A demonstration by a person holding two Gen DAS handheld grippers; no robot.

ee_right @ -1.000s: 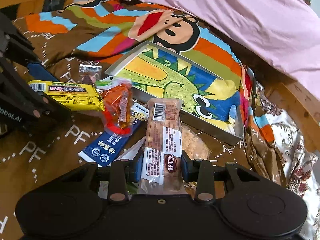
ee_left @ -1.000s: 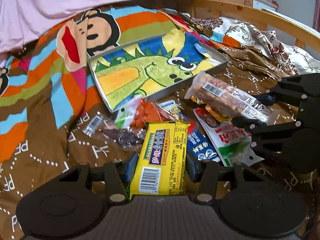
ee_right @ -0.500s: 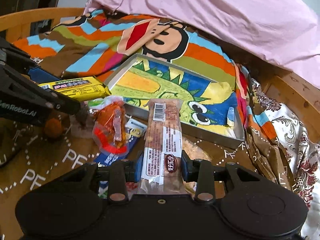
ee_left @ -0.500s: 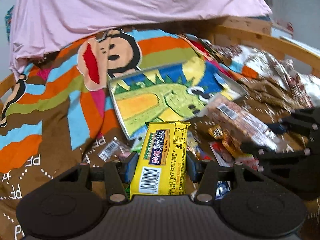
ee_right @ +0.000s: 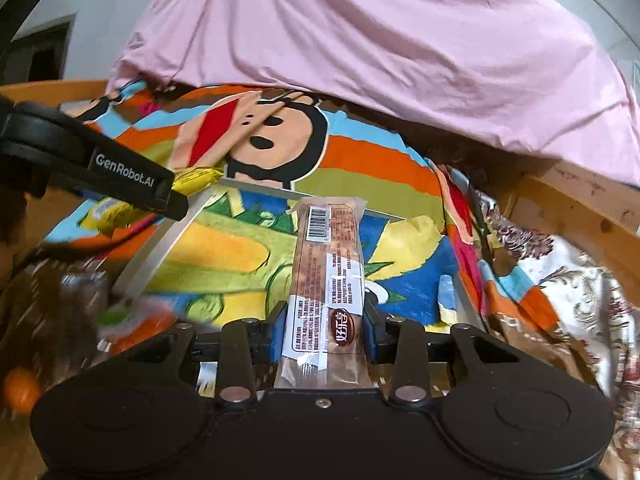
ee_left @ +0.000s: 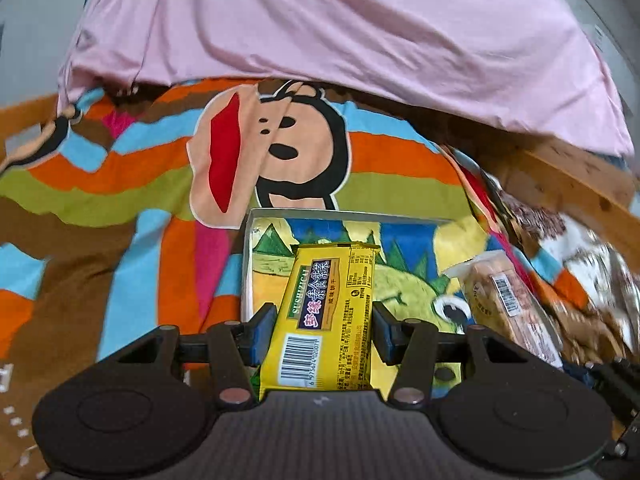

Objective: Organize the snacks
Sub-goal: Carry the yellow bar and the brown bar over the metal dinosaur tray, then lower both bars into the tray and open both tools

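Left tongs (ee_left: pixel 323 322) clamped on a yellow biscuit pack (ee_left: pixel 325 316), barcode end toward the camera, far end at 12 o'clock, held above the tray's near-left part. Right tongs (ee_right: pixel 326 330) clamped on a brown bread bar (ee_right: pixel 328 276) in clear wrap, also pointing 12 o'clock, over the tray's middle. Tray (ee_right: pixel 160 246): shallow metal, lined with a green dinosaur-print cloth (ee_right: pixel 224 256); nothing visibly lying in it, both snacks are in the air. Tray sits on a bed with a striped monkey-print blanket (ee_left: pixel 120 168); pink sheet (ee_left: pixel 320 24) bunched at 12 o'clock. In the right view, blurred loose snacks (ee_right: pixel 132 320) at 9 o'clock outside the tray, plus an orange round thing (ee_right: pixel 20 388) at 8 o'clock.
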